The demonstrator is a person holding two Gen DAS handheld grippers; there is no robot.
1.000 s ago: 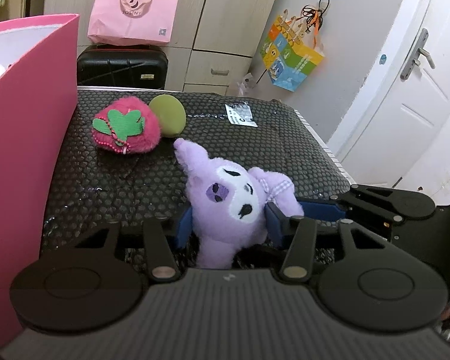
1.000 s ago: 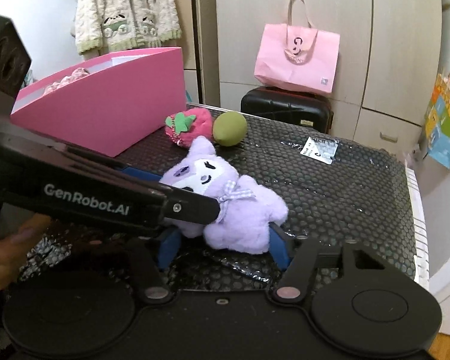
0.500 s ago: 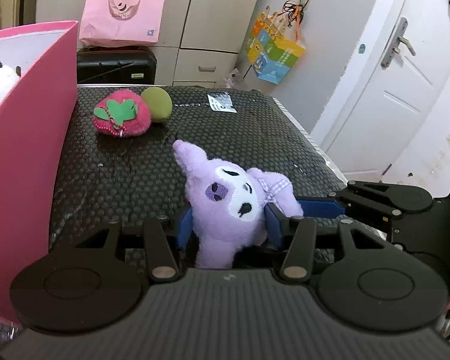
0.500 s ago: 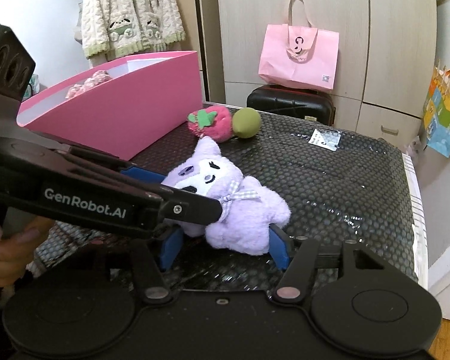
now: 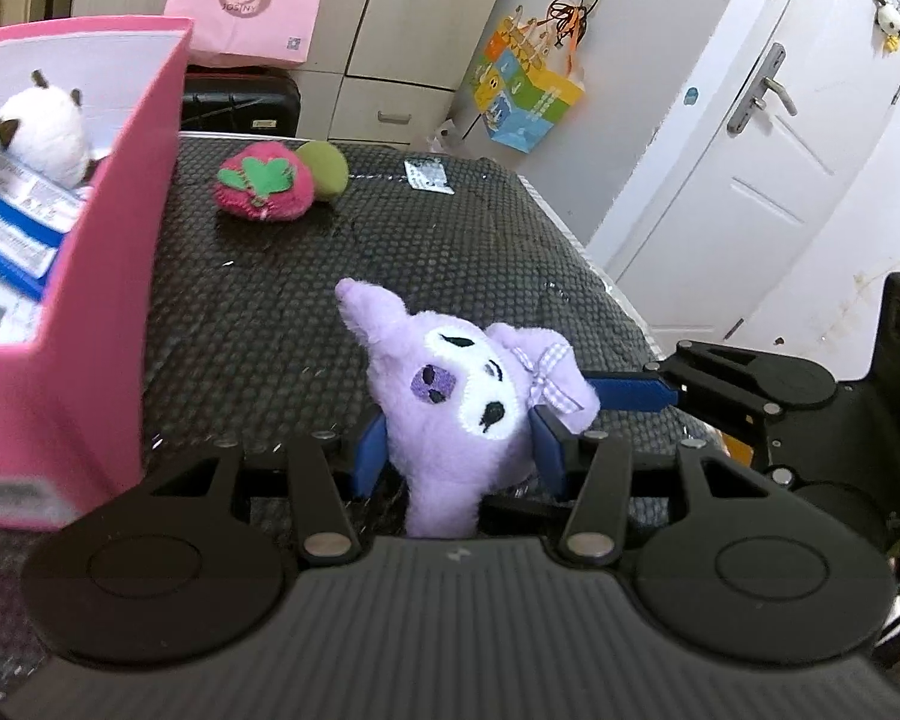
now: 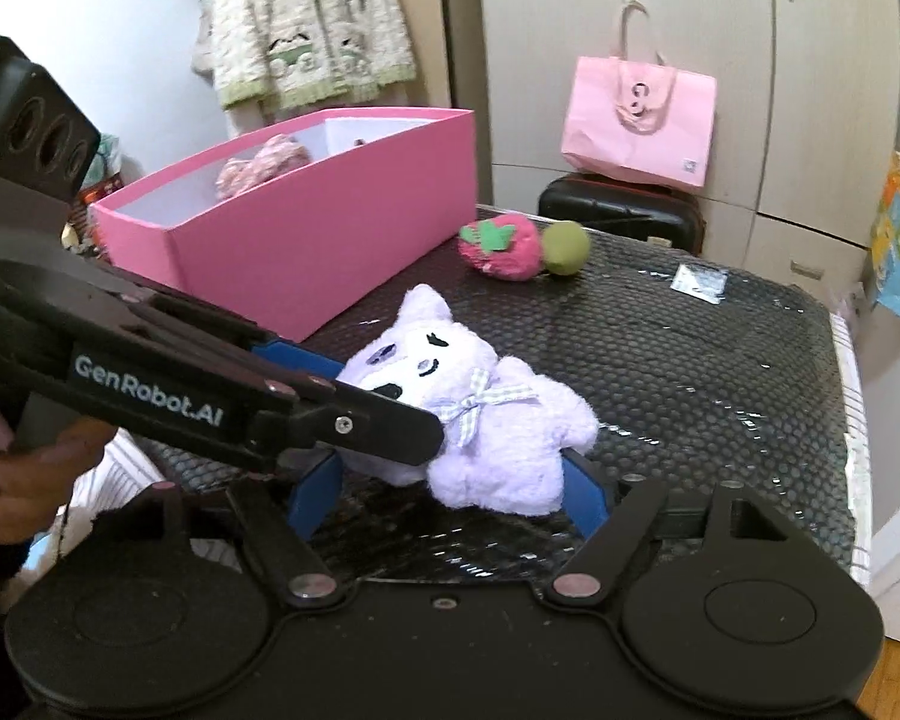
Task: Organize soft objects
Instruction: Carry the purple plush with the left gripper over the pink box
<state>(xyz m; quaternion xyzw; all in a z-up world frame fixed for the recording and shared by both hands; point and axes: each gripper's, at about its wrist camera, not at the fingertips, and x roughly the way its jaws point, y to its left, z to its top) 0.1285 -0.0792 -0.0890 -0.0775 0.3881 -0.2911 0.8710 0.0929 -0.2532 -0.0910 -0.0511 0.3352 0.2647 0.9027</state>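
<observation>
In the left wrist view, the left tongs (image 5: 459,450) are clenched on the head of the purple plush (image 5: 450,396), holding it off the worktop (image 5: 240,324), just beside the near corner of the pink box (image 5: 108,276). The grip sits on soft stuffing only, so the toy could squeeze out and drop short of the box, or its hanging body could catch the box wall if carried across too low. In the right wrist view, the right tongs (image 6: 447,495) are opening; the plush's (image 6: 498,420) feet lie between the blue pads, seemingly no longer pressed. If a pad snags the fur while pulling away, it could tug the toy out of the left tongs (image 6: 390,420). The strawberry plush (image 6: 498,246) and green ball (image 6: 565,247), beyond the box's far end, remain to be sorted.
</observation>
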